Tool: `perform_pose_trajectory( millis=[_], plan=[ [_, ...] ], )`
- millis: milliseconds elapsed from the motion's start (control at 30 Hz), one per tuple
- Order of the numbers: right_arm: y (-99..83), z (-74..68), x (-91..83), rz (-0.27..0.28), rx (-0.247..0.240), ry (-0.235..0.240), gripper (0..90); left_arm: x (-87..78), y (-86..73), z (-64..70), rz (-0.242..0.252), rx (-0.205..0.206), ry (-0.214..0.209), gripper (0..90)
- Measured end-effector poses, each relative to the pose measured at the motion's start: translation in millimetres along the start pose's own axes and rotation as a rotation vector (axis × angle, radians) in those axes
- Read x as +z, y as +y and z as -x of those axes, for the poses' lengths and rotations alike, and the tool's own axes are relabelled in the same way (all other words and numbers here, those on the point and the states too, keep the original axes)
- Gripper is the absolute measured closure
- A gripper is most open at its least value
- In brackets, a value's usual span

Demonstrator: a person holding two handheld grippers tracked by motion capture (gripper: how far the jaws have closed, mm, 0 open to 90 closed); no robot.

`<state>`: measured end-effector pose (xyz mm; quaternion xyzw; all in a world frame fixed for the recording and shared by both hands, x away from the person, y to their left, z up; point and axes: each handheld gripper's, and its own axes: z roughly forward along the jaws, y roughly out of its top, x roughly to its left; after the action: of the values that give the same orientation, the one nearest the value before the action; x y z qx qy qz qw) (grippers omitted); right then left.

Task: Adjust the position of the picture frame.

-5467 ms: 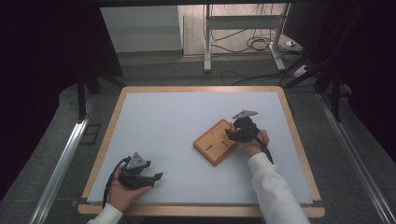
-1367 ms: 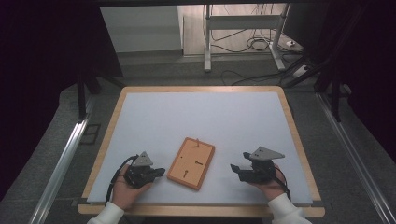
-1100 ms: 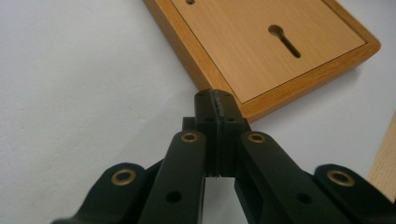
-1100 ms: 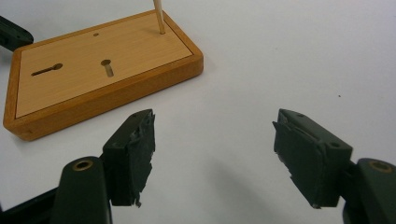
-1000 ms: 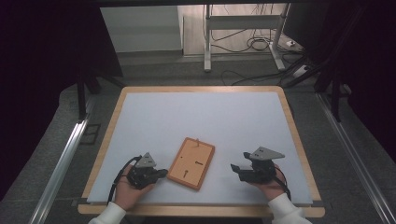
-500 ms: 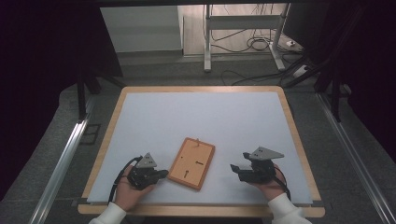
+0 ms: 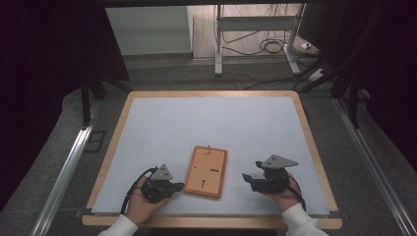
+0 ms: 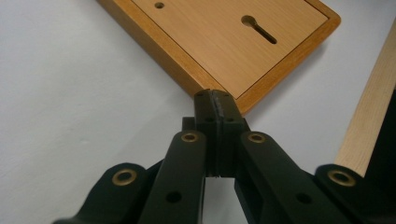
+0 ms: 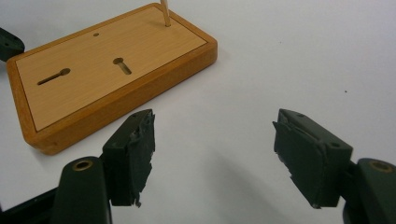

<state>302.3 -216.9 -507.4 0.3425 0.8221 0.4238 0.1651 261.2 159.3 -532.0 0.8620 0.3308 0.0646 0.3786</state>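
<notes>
A wooden block (image 7: 206,171) lay flat on the white table (image 7: 206,123), near the front edge and a bit left of the middle. It was a flat box shape with a darker rim, and its top had two keyhole slots, one small round hole and a thin wooden peg (image 9: 164,13) that stood up near its far end. The left gripper (image 7: 178,187) rested on the table just beside the block's near left corner, held in the person's left hand (image 7: 143,204). In the left gripper view its two black jaws were pressed tight together with nothing between them, and their tip sat right at the block's (image 8: 224,42) corner, so close that I could not tell if it touched. The right gripper (image 7: 246,178) was held in the right hand (image 7: 284,196), off to the right of the block with bare table between them. In the right gripper view its jaws stood wide apart and held nothing, and there was only white table between them. The block (image 9: 107,70) lay ahead and to the left of those jaws, and the left jaw came near its long side but did not touch it. A cable (image 7: 130,191) looped from the left gripper past the left hand.
</notes>
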Motion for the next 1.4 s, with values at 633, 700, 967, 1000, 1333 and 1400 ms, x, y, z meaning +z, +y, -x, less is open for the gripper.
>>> perform_pose_trajectory(
  millis=[633,700,967,1000,1333,1400],
  plan=[
    [-0.2,-0.8,1.8,-0.009,-0.005,0.003,29.1,12.4,9.4,11.6,0.01,0.013,-0.039,90.0],
    [-0.5,0.2,0.6,-0.006,-0.001,0.003,29.1,11.0,9.0,10.5,0.015,0.011,-0.029,90.0],
    [-0.2,1.7,-0.3,-0.002,-0.01,0.001,29.0,-4.7,0.1,-5.0,0.041,-0.013,0.039,90.0],
    [0.4,1.5,0.1,0.0,-0.014,0.001,29.0,-6.7,-1.4,-6.1,0.044,-0.012,0.049,90.0],
    [7.4,-1.5,9.0,0.001,-0.046,0.024,28.9,-22.7,-20.1,-11.7,0.105,-0.052,0.148,70.7],
    [9.8,-3.0,11.6,0.002,-0.059,0.031,28.9,-25.6,-23.2,-10.7,0.118,-0.061,0.187,58.5]
  ],
)
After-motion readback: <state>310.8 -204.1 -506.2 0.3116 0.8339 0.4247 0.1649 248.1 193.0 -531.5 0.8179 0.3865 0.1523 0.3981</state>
